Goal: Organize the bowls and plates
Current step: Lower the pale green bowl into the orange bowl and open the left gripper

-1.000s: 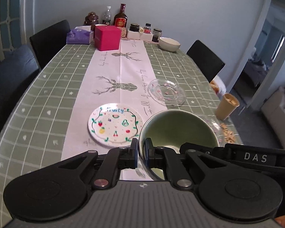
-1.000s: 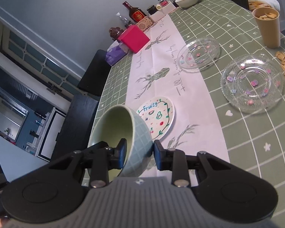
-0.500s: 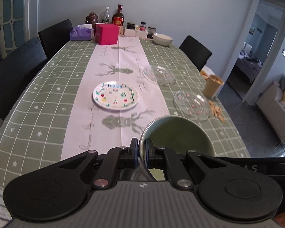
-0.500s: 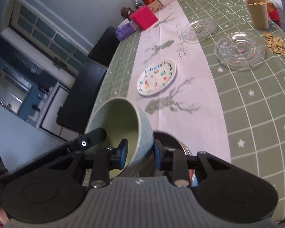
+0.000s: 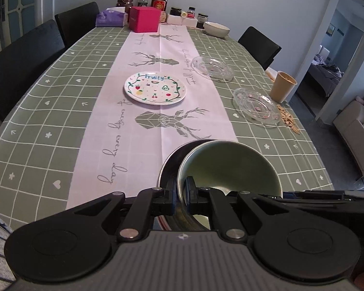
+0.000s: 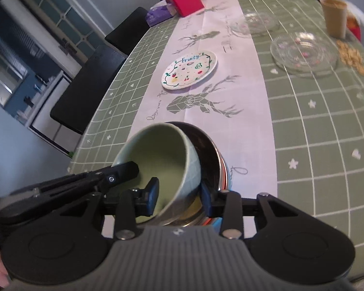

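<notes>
On the table (image 5: 48, 111): two clear glass plates (image 5: 256, 105), one painted fruit plate (image 5: 155, 90), one green bowl (image 5: 228, 167), one dark metal bowl (image 6: 210, 160), one white bowl (image 5: 216, 29), one tan cup (image 5: 282, 86), and two claws (image 5: 180, 191).

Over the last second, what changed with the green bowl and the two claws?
The green bowl travelled back to the near table end and now sits tilted in a dark bowl. The right claw is opening, its pads clear of the wall. The left claw remains pinched on the rim. The Fruity plate and glass plates stayed put.
</notes>
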